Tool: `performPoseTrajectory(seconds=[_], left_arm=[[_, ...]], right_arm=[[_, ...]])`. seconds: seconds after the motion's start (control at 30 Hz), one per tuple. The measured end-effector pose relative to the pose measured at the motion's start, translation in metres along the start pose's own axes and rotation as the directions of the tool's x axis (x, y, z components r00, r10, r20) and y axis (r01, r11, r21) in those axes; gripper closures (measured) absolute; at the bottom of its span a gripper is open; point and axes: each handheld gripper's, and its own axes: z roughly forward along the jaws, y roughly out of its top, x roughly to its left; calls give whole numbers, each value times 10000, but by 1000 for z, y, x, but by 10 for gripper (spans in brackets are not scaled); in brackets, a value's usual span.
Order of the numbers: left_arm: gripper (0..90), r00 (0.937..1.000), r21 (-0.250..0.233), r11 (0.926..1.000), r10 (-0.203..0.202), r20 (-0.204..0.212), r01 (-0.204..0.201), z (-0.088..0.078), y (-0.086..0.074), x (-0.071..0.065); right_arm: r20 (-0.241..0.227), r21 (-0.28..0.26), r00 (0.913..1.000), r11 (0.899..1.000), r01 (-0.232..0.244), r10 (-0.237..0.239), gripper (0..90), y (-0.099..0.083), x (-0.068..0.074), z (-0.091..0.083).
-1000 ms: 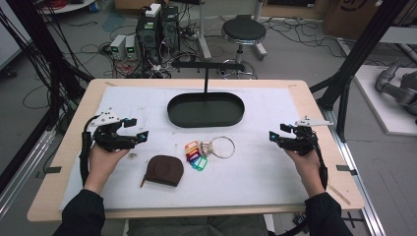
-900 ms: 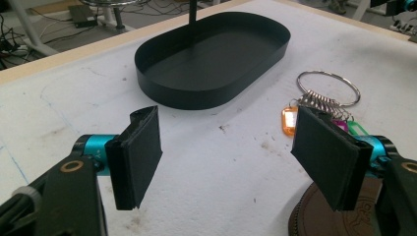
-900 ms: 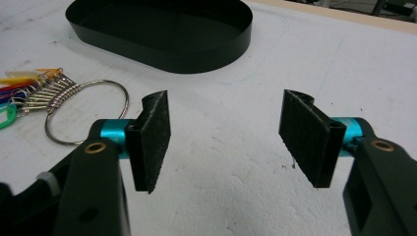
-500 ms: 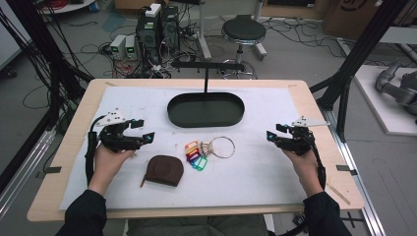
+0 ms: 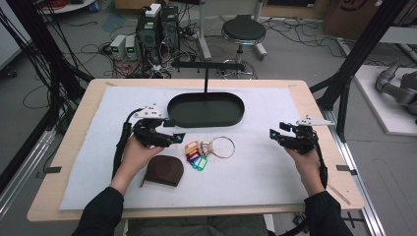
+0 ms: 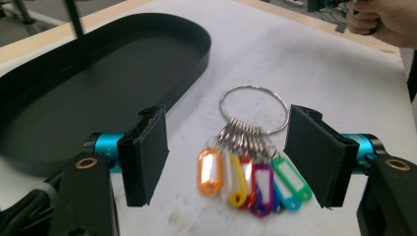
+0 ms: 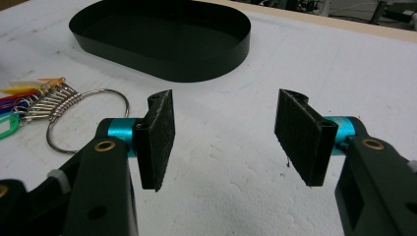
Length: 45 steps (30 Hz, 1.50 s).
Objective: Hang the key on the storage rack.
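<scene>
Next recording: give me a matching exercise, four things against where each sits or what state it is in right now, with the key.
Things:
1. key ring with coloured tags
2. brown pouch
3. black oval tray
4. right tool

Places or states:
A. farthest from the person, mid-table
B. open, over bare white mat
C. nearest the table's front edge
D. framed between the open jaws of the left tool

Pairs: 1-D, 2-C, 3-A, 4-B

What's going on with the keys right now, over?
Left gripper open, closing in around key ring. Right gripper open, empty. Keys untouched. Nothing blocking.
</scene>
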Motion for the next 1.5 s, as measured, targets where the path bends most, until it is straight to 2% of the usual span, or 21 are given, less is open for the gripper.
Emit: performPoseTrajectory(seconds=[0.03, 0.07, 0.13, 0.17, 0.2, 0.27, 0.3, 0.37, 0.5, 0.57, 0.6, 0.67, 0.7, 0.73, 0.77, 0.87, 0.97, 1.13, 1.3, 1.43, 1.5], left_arm=[[334, 10000, 0, 10000, 0, 0, 0, 0, 0, 0], [336, 10000, 155, 9999, 8, 94, -9, 12, 6, -3], [345, 9999, 283, 9996, 16, 124, -20, 19, 8, -4], [361, 9997, 513, 9986, 110, 229, -122, 31, 13, -6], [371, 9997, 513, 9986, 110, 229, -122, 31, 13, -6], [396, 9992, 733, 9971, 193, 340, -217, 49, 19, -10], [401, 9992, 733, 9971, 193, 340, -217, 49, 19, -10], [402, 9983, 1032, 9937, 402, 413, -443, 66, 26, -13], [417, 9969, 1302, 9895, 561, 548, -628, 82, 32, -15], [442, 9945, 1584, 9835, 764, 713, -869, 98, 36, -17], [453, 9945, 1584, 9835, 764, 713, -869, 98, 36, -17], [476, 9931, 2056, 9730, 908, 747, -1045, 114, 39, -18], [485, 9931, 2056, 9730, 908, 747, -1045, 114, 39, -18], [503, 9930, 2384, 9648, 976, 663, -1107, 125, 40, -19], [524, 9931, 2523, 9613, 972, 649, -1106, 131, 40, -19], [583, 9927, 3028, 9457, 1062, 572, -1187, 144, 40, -19], [644, 9933, 3377, 9342, 1061, 449, -1150, 155, 37, -16], [695, 9968, 3685, 9263, 795, 109, -779, 163, 33, -9], [698, 9982, 3955, 9166, 590, 128, -593, 165, 28, -4], [698, 9958, 4252, 9013, 912, -1, -825, 169, 26, -6], [708, 9947, 4292, 8986, 1025, -40, -909, 171, 26, -7]], right_arm=[[0, 0, 10000, 10000, 0, 0, 414, 0, 0, 0], [13, -43, 10000, 10000, 21, -21, 414, 0, -1, -1], [11, -74, 10000, 10000, 21, -21, 414, 0, -1, -1], [35, -123, 10000, 9999, -13, 14, 414, 0, -1, -2], [35, -123, 10000, 9999, -13, 14, 414, 0, -1, -2], [26, -177, 10000, 9998, -33, 33, 414, 0, -2, -3], [7, -204, 10000, 9998, -75, 75, 414, 0, -2, -3], [18, -219, 10000, 9997, -66, 66, 414, 0, -3, -4], [27, -272, 10000, 9996, -65, 66, 414, 0, -4, -4], [19, -304, 9999, 9994, -141, 142, 414, 0, -4, -5], [19, -304, 9999, 9994, -141, 142, 414, 0, -4, -5], [22, -329, 9999, 9994, -117, 118, 414, 0, -5, -5], [22, -329, 9999, 9994, -117, 118, 414, 0, -5, -5], [-3, -334, 9998, 9993, -183, 183, 414, 0, -5, -5], [4, -367, 9999, 9992, -147, 148, 414, 0, -6, -6], [14, -405, 9999, 9990, -165, 165, 414, 1, -6, -7], [41, -436, 9997, 9988, -235, 237, 414, 1, -6, -7], [70, -464, 9998, 9987, -190, 194, 414, 1, -7, -7], [94, -519, 9998, 9985, -158, 163, 414, 1, -7, -8], [136, -520, 9998, 9986, -131, 138, 415, 1, -7, -8], [135, -543, 9998, 9985, -114, 121, 415, 1, -7, -8]])
